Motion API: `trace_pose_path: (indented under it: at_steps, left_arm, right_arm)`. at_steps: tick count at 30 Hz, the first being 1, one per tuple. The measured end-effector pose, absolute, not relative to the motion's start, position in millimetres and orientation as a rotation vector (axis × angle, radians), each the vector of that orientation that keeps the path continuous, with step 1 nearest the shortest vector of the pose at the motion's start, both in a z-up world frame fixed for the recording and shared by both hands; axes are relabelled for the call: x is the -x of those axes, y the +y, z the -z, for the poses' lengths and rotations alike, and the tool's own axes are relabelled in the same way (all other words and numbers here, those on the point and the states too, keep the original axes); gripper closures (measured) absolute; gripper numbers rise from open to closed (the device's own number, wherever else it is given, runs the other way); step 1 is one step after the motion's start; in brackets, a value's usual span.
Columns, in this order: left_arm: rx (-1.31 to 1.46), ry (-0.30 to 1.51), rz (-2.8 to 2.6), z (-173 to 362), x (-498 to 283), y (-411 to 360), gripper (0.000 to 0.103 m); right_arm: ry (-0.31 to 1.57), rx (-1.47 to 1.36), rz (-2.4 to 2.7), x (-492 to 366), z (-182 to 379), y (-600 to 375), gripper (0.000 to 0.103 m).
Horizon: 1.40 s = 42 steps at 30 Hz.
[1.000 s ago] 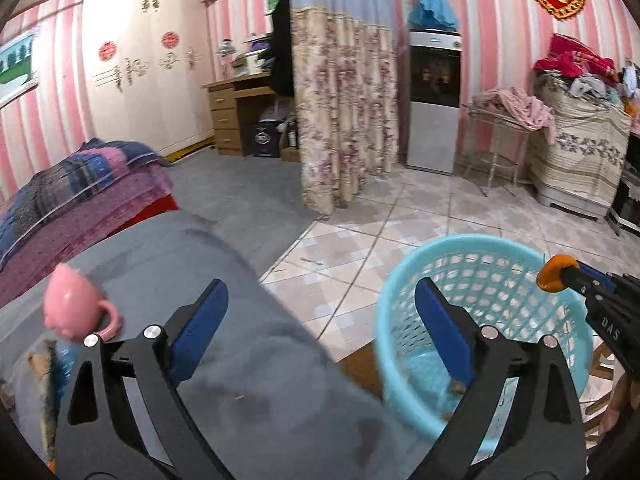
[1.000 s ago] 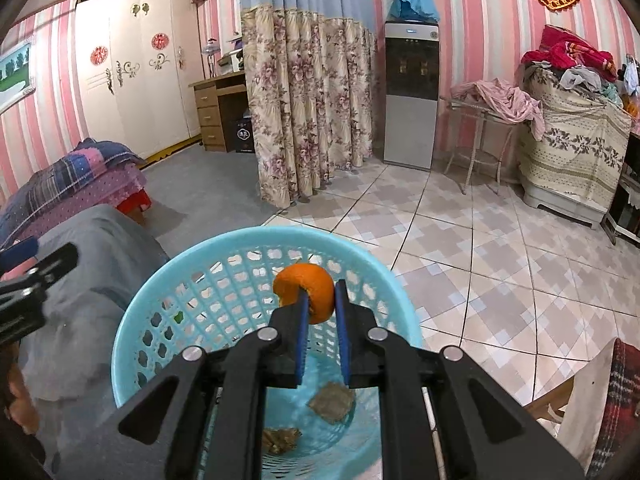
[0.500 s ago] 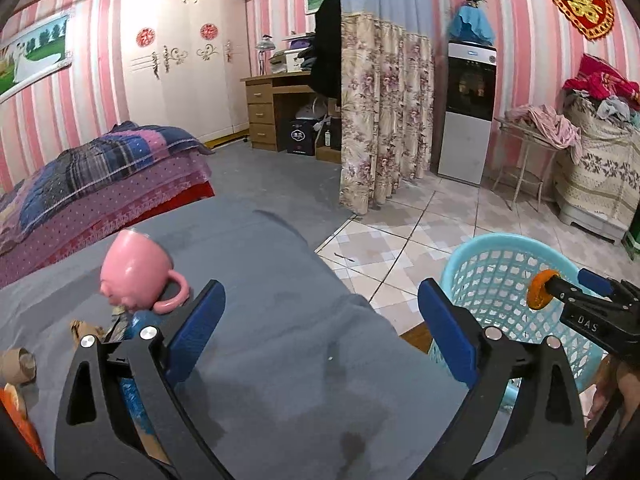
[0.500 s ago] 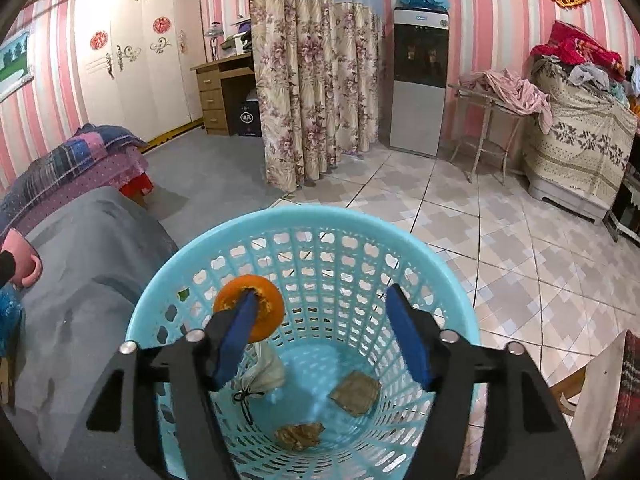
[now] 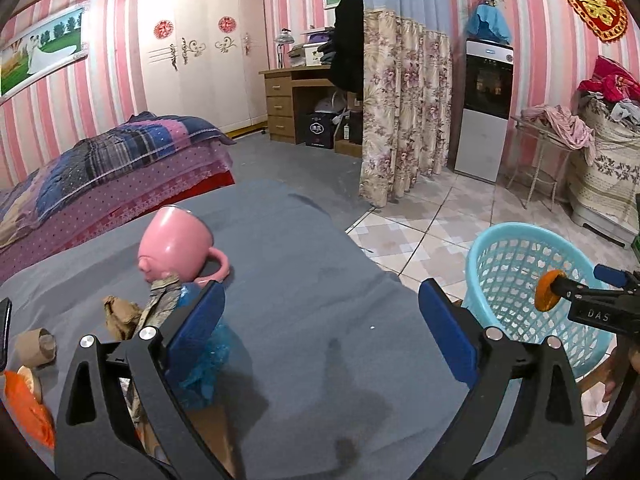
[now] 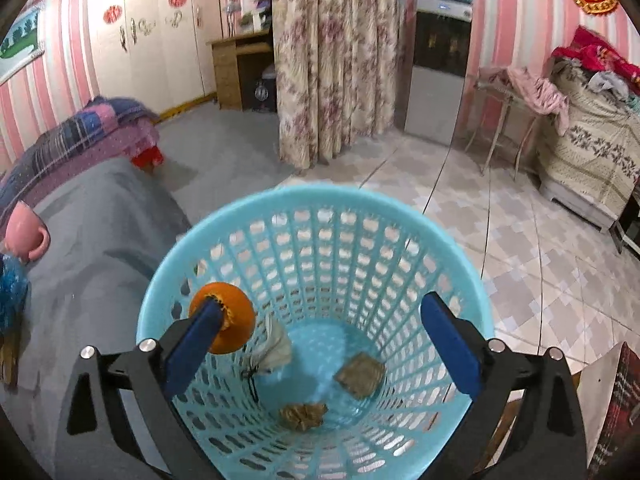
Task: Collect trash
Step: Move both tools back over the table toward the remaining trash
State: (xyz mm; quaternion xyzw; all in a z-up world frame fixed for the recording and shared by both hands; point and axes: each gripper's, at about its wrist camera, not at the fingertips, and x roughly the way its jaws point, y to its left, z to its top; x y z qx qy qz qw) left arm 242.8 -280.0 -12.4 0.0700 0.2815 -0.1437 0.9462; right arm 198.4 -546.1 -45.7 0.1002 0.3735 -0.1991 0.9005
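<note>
Right gripper [image 6: 320,344]: jaws just spread wide over basket [image 6: 224,216], orange peel [image 6: 228,318] clinging to one pad. Scraps inside basket, right view only. Left gripper [image 5: 320,332]: wide open, empty; table litter [image 5: 120,316], left view only.

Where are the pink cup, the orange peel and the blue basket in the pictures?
pink cup [image 5: 174,246], left wrist view, on its rounded side.
orange peel [image 6: 236,322], right wrist view, on its orange skin.
blue basket [image 6: 320,196], right wrist view, on its far rim.

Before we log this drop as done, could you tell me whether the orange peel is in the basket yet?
Not yet. The orange peel clings to one finger of the right gripper, whose jaws have just been opening, above the basket.
</note>
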Motion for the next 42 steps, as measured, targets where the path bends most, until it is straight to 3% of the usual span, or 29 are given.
trace_pose_path:
  at_steps: [8, 19, 31, 42]
  left_arm:
    - [-0.148, 0.574, 0.283, 10.7, -239.4, -270.4, 0.008]
    - [-0.136, 0.569, 0.271, 6.3, -235.2, -259.4, 0.008]
    - [-0.094, 0.556, 0.242, -7.4, -221.0, -213.7, 0.006]
    - [-0.06, 0.589, 0.071, 1.6, -185.4, -83.3, 0.006]
  right_arm:
    - [0.858, -0.417, 0.355, -193.3, 58.0, -566.9, 0.006]
    - [0.933, -0.273, 0.429, -197.3, 62.1, -551.8, 0.006]
    - [0.775, -0.279, 0.449, -191.3, 32.8, -528.6, 0.006]
    - [0.62, -0.151, 0.339, -183.5, 4.6, -422.7, 0.005]
